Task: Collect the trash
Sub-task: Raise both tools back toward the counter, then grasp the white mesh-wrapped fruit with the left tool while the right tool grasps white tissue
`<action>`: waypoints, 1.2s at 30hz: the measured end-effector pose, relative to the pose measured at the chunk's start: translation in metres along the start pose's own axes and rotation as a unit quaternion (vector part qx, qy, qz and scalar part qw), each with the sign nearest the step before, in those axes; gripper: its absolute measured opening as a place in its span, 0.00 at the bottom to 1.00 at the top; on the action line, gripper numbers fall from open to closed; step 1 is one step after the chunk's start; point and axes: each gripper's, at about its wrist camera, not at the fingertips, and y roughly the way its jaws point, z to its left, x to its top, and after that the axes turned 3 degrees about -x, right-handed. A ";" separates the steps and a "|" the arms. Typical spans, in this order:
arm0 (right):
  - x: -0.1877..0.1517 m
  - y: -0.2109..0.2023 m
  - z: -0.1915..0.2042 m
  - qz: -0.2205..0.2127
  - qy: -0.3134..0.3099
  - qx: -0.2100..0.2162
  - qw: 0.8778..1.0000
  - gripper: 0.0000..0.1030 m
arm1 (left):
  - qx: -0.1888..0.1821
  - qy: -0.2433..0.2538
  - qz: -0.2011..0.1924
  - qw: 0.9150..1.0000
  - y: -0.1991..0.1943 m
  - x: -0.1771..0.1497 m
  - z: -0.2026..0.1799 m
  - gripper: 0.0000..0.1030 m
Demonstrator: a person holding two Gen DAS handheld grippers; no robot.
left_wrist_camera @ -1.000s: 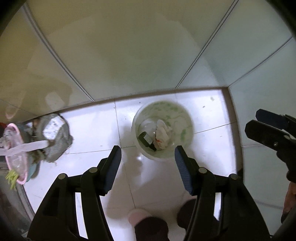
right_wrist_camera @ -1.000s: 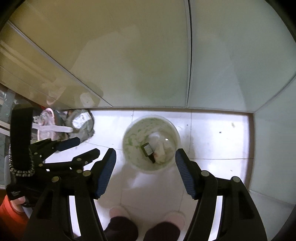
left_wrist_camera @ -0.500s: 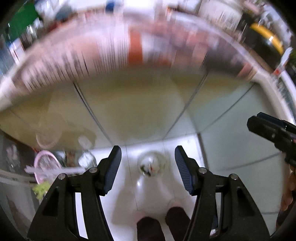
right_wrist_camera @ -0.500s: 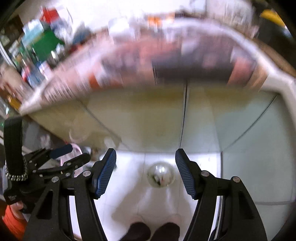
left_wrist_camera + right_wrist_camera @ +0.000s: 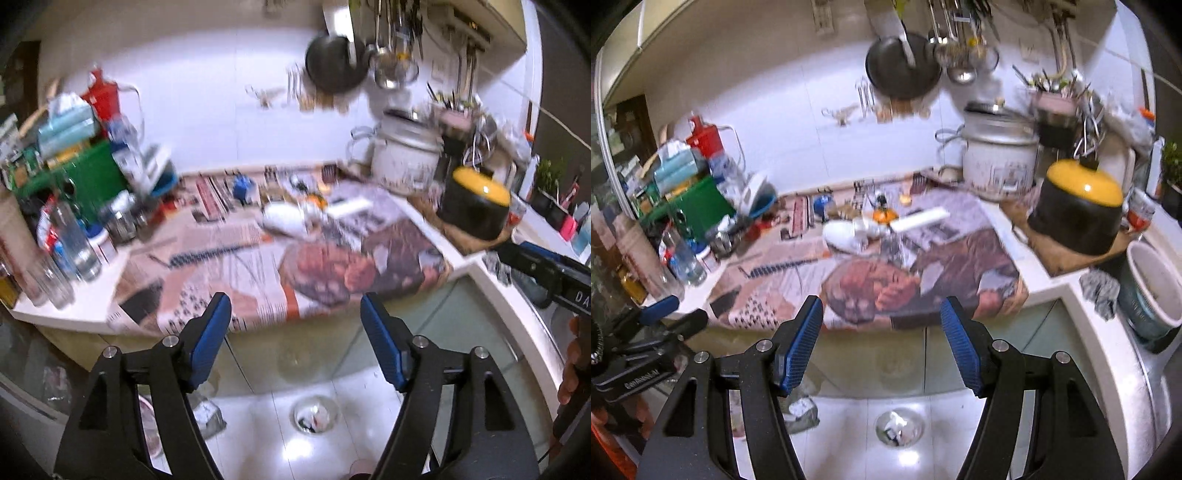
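Both hand-held grippers, left point(image 5: 295, 325) and right point(image 5: 882, 328), were spread wide and held nothing, aimed at the newspaper-covered worktop point(image 5: 1001, 225). The trash bin point(image 5: 899, 428) stood on the white floor below and between each pair of fingers. Crumpled white paper point(image 5: 846, 232) lay ahead on the worktop, whose front edge crossed just beyond the fingertips.

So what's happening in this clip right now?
A person holds both grippers up facing a cluttered kitchen counter covered in newspaper. The left gripper and right gripper are both open and empty. A bin with trash already in it stands on the floor below. Nothing is being picked up yet.
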 end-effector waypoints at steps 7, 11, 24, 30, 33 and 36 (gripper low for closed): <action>0.030 0.004 -0.001 -0.033 -0.017 0.000 0.999 0.71 | 0.023 -0.005 -0.051 0.998 -0.001 0.039 -0.002 0.93; 0.046 0.028 -0.008 -0.043 -0.028 0.009 0.999 0.78 | 0.058 -0.019 -0.058 0.996 0.024 0.060 0.000 0.95; 0.121 0.150 -0.049 0.024 -0.096 0.074 0.992 0.78 | 0.120 -0.140 0.011 0.983 0.164 0.123 0.020 0.95; 0.138 0.203 -0.065 0.072 -0.059 0.091 0.991 0.78 | 0.133 -0.144 0.062 0.979 0.227 0.128 0.033 0.95; 0.140 0.227 -0.061 0.094 -0.052 0.093 0.990 0.78 | 0.131 -0.140 0.087 0.978 0.259 0.128 0.048 0.95; 0.141 0.251 -0.050 0.110 -0.047 0.087 0.989 0.78 | 0.119 -0.134 0.107 0.978 0.286 0.132 0.065 0.95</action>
